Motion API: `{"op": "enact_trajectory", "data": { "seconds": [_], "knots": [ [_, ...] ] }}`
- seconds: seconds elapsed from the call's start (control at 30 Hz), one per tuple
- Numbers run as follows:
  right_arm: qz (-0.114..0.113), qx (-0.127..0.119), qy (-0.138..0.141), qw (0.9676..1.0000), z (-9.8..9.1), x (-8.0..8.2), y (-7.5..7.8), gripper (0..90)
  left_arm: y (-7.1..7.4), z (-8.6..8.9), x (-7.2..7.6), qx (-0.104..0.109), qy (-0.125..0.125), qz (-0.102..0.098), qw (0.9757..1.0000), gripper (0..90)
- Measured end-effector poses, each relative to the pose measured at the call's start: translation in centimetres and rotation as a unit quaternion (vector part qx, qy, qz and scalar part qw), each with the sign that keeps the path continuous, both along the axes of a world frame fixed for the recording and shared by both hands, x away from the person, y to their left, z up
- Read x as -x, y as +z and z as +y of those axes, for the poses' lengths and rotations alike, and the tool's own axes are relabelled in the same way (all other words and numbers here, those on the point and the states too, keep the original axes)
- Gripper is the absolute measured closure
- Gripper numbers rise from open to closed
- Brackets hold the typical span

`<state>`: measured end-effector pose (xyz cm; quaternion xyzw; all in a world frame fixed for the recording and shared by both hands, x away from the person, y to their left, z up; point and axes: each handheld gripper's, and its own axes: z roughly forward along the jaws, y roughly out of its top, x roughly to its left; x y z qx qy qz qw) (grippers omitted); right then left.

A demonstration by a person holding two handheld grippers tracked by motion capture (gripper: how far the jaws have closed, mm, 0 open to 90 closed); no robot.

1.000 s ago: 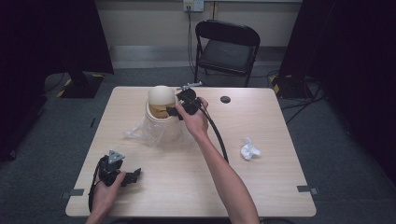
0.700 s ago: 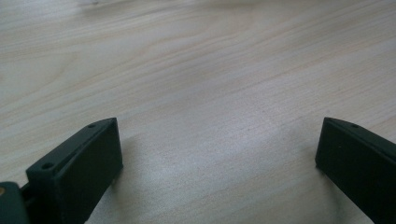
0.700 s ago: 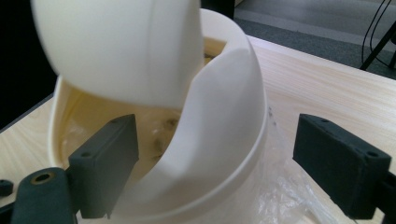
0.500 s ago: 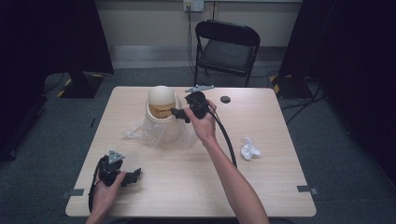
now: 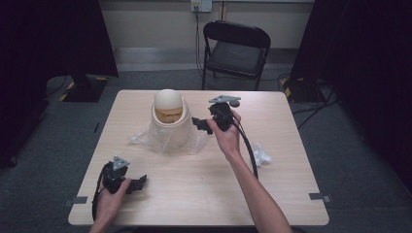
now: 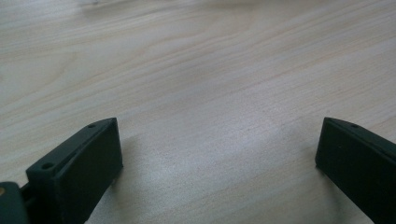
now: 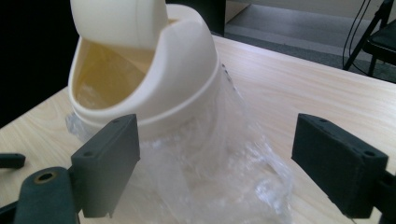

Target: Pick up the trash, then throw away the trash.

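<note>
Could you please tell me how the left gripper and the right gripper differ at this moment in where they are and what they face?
The black left gripper lies low at the near left corner of the pale wooden table, while the black right gripper is held up beside the cream dome-lidded bin. The left one faces bare wood; the right one faces the bin and its clear plastic liner. Both have open jaws with nothing between them.
</note>
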<state>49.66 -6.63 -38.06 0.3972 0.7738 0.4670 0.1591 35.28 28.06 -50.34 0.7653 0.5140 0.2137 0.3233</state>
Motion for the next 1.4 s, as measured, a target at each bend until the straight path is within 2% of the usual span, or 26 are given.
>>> {"op": "enact_trajectory", "data": {
  "seconds": [0.03,0.2,0.23,0.27,0.4,0.47,0.5,0.6,0.67,0.73,0.87,0.97,1.0,1.07,1.2,1.37,1.4],
  "knots": [
    [-0.001,0.008,-0.002,1.0,-0.4,0.1,-0.3,14.7,0.0,0.0,0.0,0.0,0.0,0.0,1.0,0.0],
    [0.012,0.015,-0.013,0.9997,-3.0,1.0,-2.2,15.4,0.0,0.0,0.0,-0.001,-0.001,0.0,1.0,0.0],
    [0.012,0.015,-0.013,0.9997,-3.0,1.0,-2.2,15.4,0.0,0.0,0.0,-0.001,-0.001,0.0,1.0,0.0],
    [0.014,0.025,-0.026,0.9992,-4.2,1.4,-2.5,16.9,0.0,0.0,0.0,-0.002,0.0,0.001,1.0,0.0],
    [0.015,0.042,-0.049,0.9978,-6.7,2.1,-2.6,20.9,0.0,0.0,0.0,-0.002,0.0,0.0,1.0,0.0],
    [0.016,0.043,-0.053,0.9975,-7.3,2.2,-2.7,21.5,0.0,0.0,0.0,-0.003,0.0,0.0,1.0,0.0],
    [0.021,0.041,-0.056,0.9973,-8.5,2.5,-2.7,23.6,0.0,0.0,0.0,-0.003,0.0,0.0,1.0,0.0],
    [0.032,0.041,-0.059,0.9969,-10.1,3.2,-3.2,24.0,0.0,0.0,0.0,-0.002,0.0,0.0,1.0,0.0],
    [0.033,0.03,-0.065,0.9969,-11.2,4.0,-3.8,22.9,0.0,0.0,0.0,-0.001,0.002,0.0,1.0,0.0],
    [0.043,0.029,-0.074,0.9959,-12.1,4.5,-4.7,22.3,0.0,0.0,0.0,-0.002,0.0,0.0,1.0,0.0],
    [0.051,0.037,-0.09,0.994,-13.6,5.3,-5.8,21.3,0.0,-0.1,0.0,-0.001,0.003,0.0,1.0,0.1],
    [0.047,0.039,-0.095,0.9936,-14.1,5.8,-5.8,20.8,0.0,-0.1,0.0,-0.001,0.003,0.0,1.0,0.1],
    [0.042,0.048,-0.101,0.9929,-14.7,6.3,-5.7,20.1,0.0,-0.1,0.0,-0.001,0.003,0.0,1.0,0.1],
    [0.046,0.057,-0.107,0.9915,-15.4,6.4,-5.9,19.1,0.0,-0.1,0.0,-0.001,0.003,0.0,1.0,0.1],
    [0.045,0.059,-0.123,0.9897,-16.9,7.0,-6.4,19.9,0.0,-0.1,0.0,-0.001,0.003,0.0,1.0,0.1],
    [0.054,0.049,-0.134,0.9883,-17.7,7.8,-7.1,17.1,0.0,-0.1,0.0,-0.001,0.003,0.0,1.0,0.0],
    [0.065,0.053,-0.142,0.9864,-18.1,7.9,-7.8,14.8,0.0,-0.1,0.0,-0.001,0.003,0.0,1.0,0.0]
  ]
}}
